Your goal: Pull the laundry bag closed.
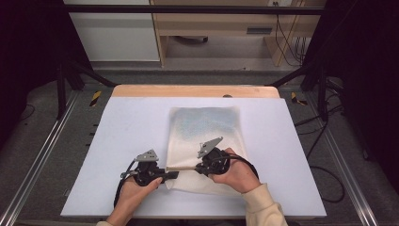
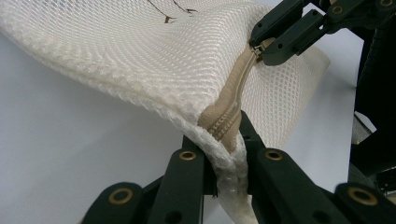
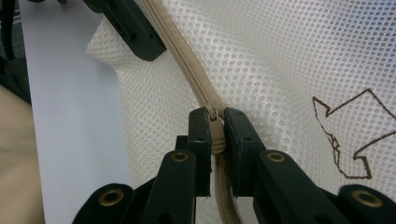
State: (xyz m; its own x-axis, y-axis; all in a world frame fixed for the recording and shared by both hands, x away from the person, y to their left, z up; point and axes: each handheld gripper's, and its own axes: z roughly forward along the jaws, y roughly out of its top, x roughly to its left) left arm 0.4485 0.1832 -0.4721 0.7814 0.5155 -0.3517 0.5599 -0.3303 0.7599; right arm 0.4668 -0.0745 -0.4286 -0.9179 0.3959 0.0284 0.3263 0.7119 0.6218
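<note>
Right gripper view: right gripper (image 3: 215, 130) pinches the beige zipper pull (image 3: 216, 140) of the cream mesh laundry bag (image 1: 205, 136) on the white worktop (image 1: 122, 136); left gripper (image 2: 229, 154) clamps the bag's end. Pull could slip free.

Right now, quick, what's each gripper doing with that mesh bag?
Left gripper: shut on the corner of the mesh bag, at the zipper's end.
Right gripper: shut on the zipper pull.

I see both forearms entering from the table's near edge, left gripper (image 1: 170, 175) jaws clamped tight, right gripper (image 1: 196, 165) jaws pinched closed, tips facing each other, close together.
</note>
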